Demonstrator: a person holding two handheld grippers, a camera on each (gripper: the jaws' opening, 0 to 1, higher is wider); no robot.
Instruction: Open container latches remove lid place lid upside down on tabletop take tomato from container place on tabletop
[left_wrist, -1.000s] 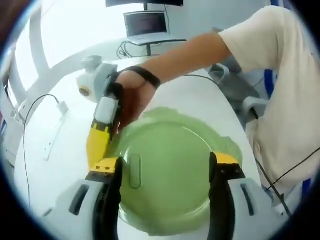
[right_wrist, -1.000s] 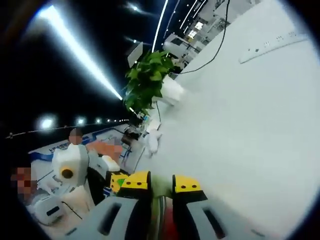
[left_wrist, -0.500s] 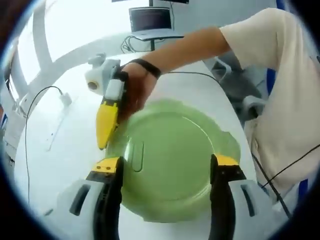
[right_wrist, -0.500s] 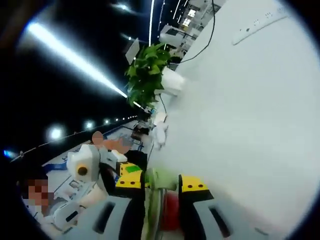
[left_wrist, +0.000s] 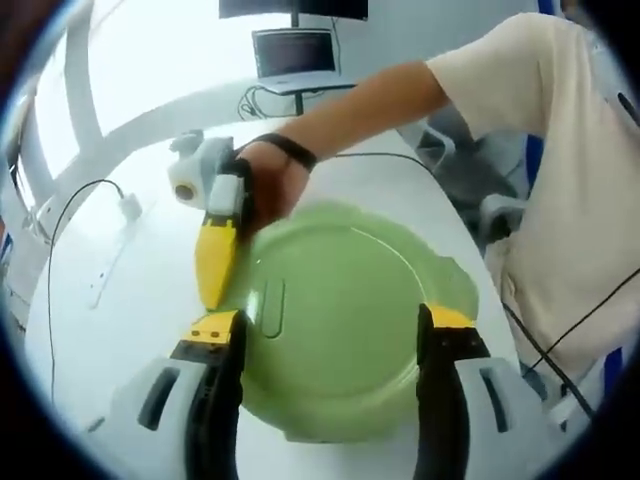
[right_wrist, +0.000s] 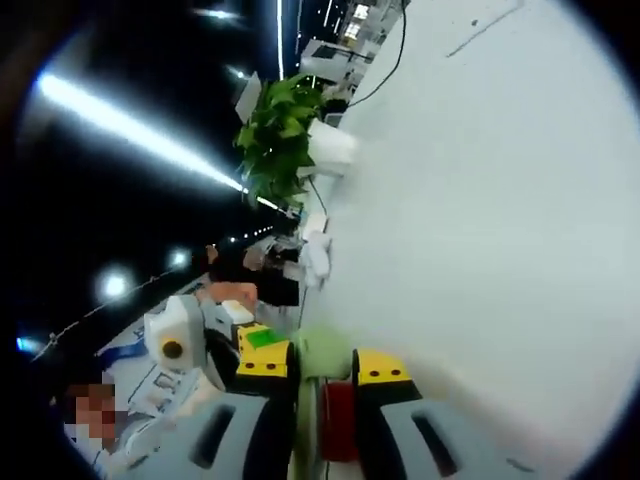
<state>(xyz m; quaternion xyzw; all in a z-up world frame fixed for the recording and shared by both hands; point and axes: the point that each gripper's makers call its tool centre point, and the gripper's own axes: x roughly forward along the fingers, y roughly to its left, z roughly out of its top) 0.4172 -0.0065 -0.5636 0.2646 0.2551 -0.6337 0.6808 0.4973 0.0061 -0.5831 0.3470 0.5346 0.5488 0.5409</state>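
Note:
A round pale green lid (left_wrist: 340, 270) sits on the container in the middle of the left gripper view. My left gripper (left_wrist: 332, 326) stands open, one jaw on each side of the lid's near part. A person's hand brings my right gripper (left_wrist: 214, 268) down to the lid's left rim. In the right gripper view, the right gripper (right_wrist: 323, 368) is shut on a green latch (right_wrist: 325, 350) at that rim. Something red (right_wrist: 337, 430), probably the tomato, shows blurred between the jaws lower down. The left gripper's yellow jaw (right_wrist: 262, 345) lies just to the left.
The container stands on a white tabletop (left_wrist: 120, 330) with a power strip (left_wrist: 105, 285) and a cable at the left. The person's arm (left_wrist: 380, 100) reaches across the far side. A monitor (left_wrist: 293, 52) stands behind, and a potted plant (right_wrist: 272, 140) beyond the table.
My right gripper has tipped up a little at the lid's left rim, and the green latch now stands out between its tips. The left gripper has stayed in place.

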